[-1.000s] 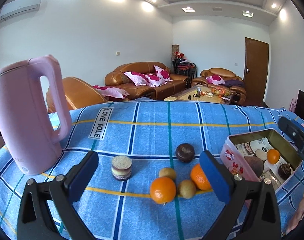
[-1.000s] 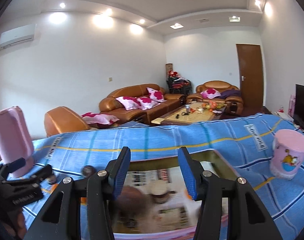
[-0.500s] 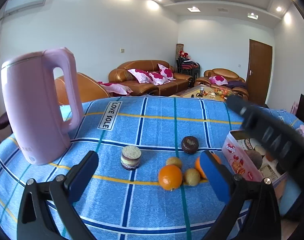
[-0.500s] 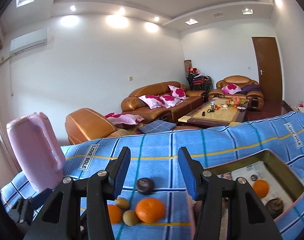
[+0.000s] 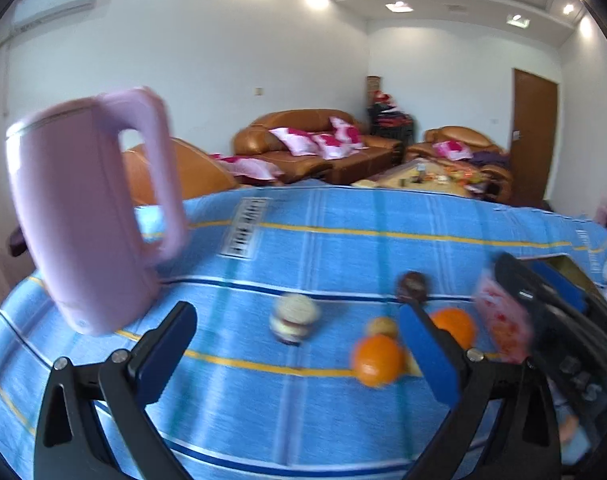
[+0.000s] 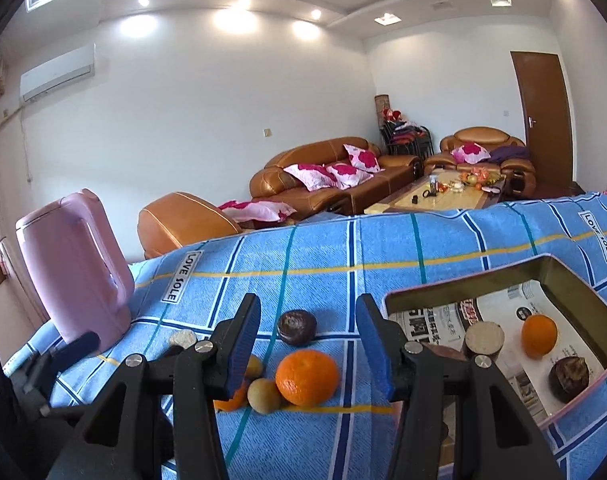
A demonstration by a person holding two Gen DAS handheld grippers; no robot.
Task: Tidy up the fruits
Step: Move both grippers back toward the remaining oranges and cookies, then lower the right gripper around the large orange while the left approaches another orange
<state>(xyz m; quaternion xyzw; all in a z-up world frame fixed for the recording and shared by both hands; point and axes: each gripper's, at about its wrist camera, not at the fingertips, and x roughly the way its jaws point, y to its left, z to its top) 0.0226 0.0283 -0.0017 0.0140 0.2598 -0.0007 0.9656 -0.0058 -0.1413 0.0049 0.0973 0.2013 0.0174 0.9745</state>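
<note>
your right gripper hangs with its blue pads apart and nothing between them, lined up over the loose fruit on the blue checked cloth. your left gripper is spread wider and is also empty.

the fruit you have to sort sits in a tight cluster: a large orange in front, a small yellow-brown fruit touching its left side, a second orange half hidden behind your left pad, and a dark brown round fruit a little farther back on its own. the open tin lies just to the right, lined with newspaper, and it already holds an orange, a dark fruit and a tan, flat-topped piece.

the main risk is the crowding. if you close on the large orange from this angle, your left pad will likely come down on the small fruit beside it and shove it away, or pinch both at once. round fruit on cloth probably rolls easily, so a glancing touch could send one toward the near edge.

watch the tin's near wall too: it stands just beside your right pad, and a low carry could clip it and shift the tin. your two grippers are near each other, so crossing paths could knock them together. the pink kettle is well to the left, and a wide swing of your left arm could tip it.
</note>
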